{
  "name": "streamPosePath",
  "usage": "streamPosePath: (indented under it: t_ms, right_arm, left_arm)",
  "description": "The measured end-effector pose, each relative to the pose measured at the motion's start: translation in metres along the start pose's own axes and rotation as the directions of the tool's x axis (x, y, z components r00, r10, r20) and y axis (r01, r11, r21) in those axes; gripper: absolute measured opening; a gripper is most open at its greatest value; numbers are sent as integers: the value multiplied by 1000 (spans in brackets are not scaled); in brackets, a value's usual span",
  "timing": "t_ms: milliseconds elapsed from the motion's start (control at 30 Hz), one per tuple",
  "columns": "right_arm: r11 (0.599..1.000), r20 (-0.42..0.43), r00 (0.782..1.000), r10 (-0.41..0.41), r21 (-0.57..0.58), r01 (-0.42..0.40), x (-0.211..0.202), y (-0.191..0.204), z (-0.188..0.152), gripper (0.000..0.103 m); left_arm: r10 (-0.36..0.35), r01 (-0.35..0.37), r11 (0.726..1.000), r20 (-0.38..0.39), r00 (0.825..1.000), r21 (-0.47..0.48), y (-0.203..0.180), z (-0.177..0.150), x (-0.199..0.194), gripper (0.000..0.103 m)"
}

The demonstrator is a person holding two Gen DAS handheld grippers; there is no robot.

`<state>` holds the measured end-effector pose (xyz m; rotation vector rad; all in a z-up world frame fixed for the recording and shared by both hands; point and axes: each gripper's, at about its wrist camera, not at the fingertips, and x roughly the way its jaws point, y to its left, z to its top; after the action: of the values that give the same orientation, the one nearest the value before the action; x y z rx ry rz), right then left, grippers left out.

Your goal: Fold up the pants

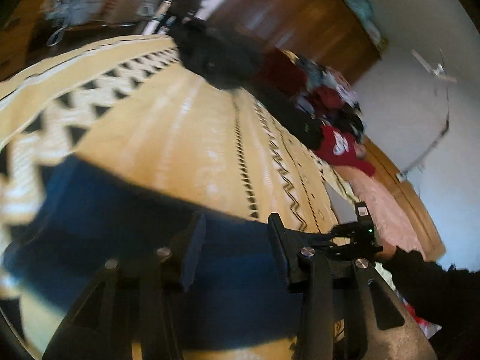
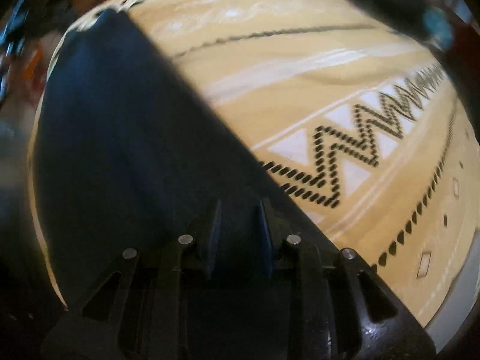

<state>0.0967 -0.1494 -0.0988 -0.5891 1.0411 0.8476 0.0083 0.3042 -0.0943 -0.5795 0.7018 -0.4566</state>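
Dark blue pants (image 1: 126, 234) lie flat on a yellow bedspread (image 1: 168, 138) patterned with black zigzags. My left gripper (image 1: 237, 237) hovers just over the pants near their edge, its jaws apart and nothing pinched between them. In the right wrist view the pants (image 2: 120, 138) run as a long band from the far left down to the gripper. My right gripper (image 2: 240, 219) is above them with a narrow gap between its fingers, and no cloth is caught in it. The right gripper's housing (image 1: 360, 234) shows in the left wrist view, held by a hand in a black sleeve (image 1: 435, 285).
A black garment (image 1: 216, 57) and a heap of mixed clothes with a red top (image 1: 339, 147) lie along the bed's far side. A pink cover (image 1: 381, 207), a wooden wardrobe (image 1: 300, 15) and a white wall (image 1: 405, 105) are behind. The bedspread (image 2: 300, 75) is bare right of the pants.
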Motion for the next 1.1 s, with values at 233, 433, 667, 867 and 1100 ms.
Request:
streamPosePath:
  t_ms: [233, 433, 667, 867, 1100]
  right_arm:
    - [989, -13, 1000, -22, -150, 20, 16, 10, 9, 37]
    - [976, -10, 1000, 7, -217, -9, 26, 16, 13, 7]
    - [995, 150, 985, -81, -41, 88, -9, -4, 2, 1]
    - [997, 56, 996, -69, -37, 72, 25, -3, 4, 3]
    - [986, 222, 961, -164, 76, 151, -29, -10, 9, 34]
  left_arm:
    - [-43, 48, 997, -78, 996, 53, -28, 1, 44, 43]
    - [-39, 45, 998, -98, 994, 53, -30, 0, 61, 43]
    - [-20, 24, 999, -108, 994, 39, -21, -6, 62, 43]
    - [53, -51, 998, -107, 993, 24, -9, -11, 62, 43]
    - [110, -112, 993, -57, 992, -35, 25, -22, 15, 43]
